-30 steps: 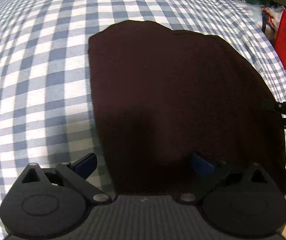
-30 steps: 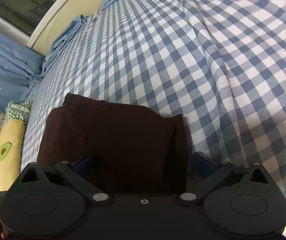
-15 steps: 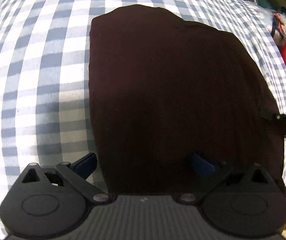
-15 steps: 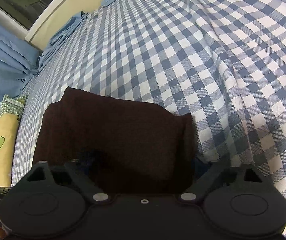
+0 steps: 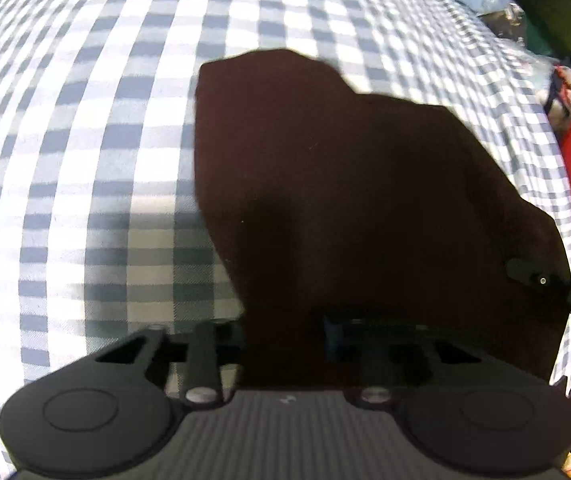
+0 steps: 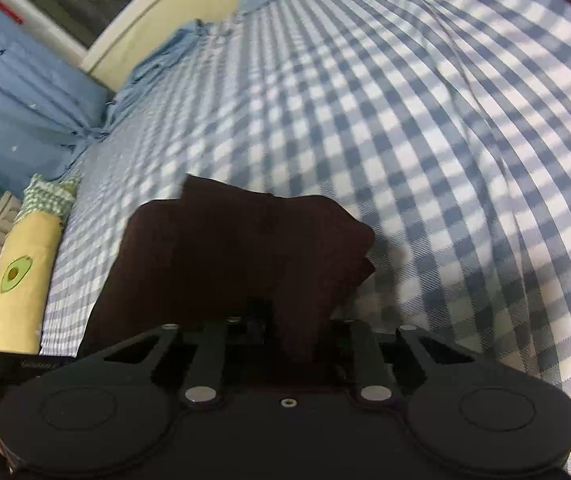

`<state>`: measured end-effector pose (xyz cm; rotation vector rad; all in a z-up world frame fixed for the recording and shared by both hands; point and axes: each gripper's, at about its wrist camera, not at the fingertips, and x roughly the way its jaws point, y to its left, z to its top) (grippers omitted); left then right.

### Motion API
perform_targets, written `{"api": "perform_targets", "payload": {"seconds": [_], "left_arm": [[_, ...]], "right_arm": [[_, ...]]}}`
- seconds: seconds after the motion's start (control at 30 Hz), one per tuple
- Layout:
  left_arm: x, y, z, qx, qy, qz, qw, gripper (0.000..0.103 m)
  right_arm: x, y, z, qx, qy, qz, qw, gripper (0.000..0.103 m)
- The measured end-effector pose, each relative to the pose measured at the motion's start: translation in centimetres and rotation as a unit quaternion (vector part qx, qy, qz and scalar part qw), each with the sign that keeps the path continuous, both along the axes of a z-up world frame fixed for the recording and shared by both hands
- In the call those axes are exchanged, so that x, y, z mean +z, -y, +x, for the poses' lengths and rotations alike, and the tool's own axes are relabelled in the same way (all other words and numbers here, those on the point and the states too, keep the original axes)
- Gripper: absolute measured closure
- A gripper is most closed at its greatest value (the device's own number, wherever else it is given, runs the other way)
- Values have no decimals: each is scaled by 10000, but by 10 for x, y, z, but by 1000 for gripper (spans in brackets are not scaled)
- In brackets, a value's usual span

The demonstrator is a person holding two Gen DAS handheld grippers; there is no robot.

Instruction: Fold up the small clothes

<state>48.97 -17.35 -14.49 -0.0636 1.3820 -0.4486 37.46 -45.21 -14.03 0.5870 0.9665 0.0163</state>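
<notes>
Both hand-held grippers, left and right, pinching dark brown cloth near edge, checkered bed lying bare toward 9 and 12 o'clock.

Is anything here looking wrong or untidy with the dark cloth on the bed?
Only the dark brown garment itself: both grippers pinch its near edge and it is bunched, its right corner folded and humped instead of flat on the checked bedsheet. That fits a fold under way. No tear or spill shows.

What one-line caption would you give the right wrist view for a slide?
Right gripper pinching the near edge of a dark brown cloth on a blue checked bedsheet.
</notes>
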Motion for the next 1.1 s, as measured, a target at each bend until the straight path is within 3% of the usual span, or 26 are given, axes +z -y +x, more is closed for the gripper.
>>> {"api": "perform_targets", "payload": {"seconds": [0.07,0.2,0.47,0.63,0.8,0.93,1.0,1.07,1.1], "left_arm": [[11,-2,0,10,57,-69,10000,83],[37,-11,0,97,209,-197,9995,85],[79,-53,33,709,473,87,9963,84],[66,-64,64,967,508,442,9930,84],[31,-62,78,1313,323,720,9882,81],[28,-63,73,1584,390,706,9841,69],[38,-68,62,1660,482,856,9812,55],[40,-71,54,1696,540,986,9791,31],[44,-73,47,1737,598,1028,9776,27]], "right_arm": [[11,-5,0,159,127,36,9998,87],[34,-17,4,459,352,91,9983,87],[44,-42,49,473,413,823,9946,87],[33,-73,93,721,333,704,9944,87],[20,-100,121,1011,235,14,9946,87],[14,-100,122,1011,163,-247,9944,79],[14,-98,118,916,95,-329,9952,70],[17,-95,114,815,73,-475,9955,64],[19,-94,108,788,73,-522,9955,62]]}}
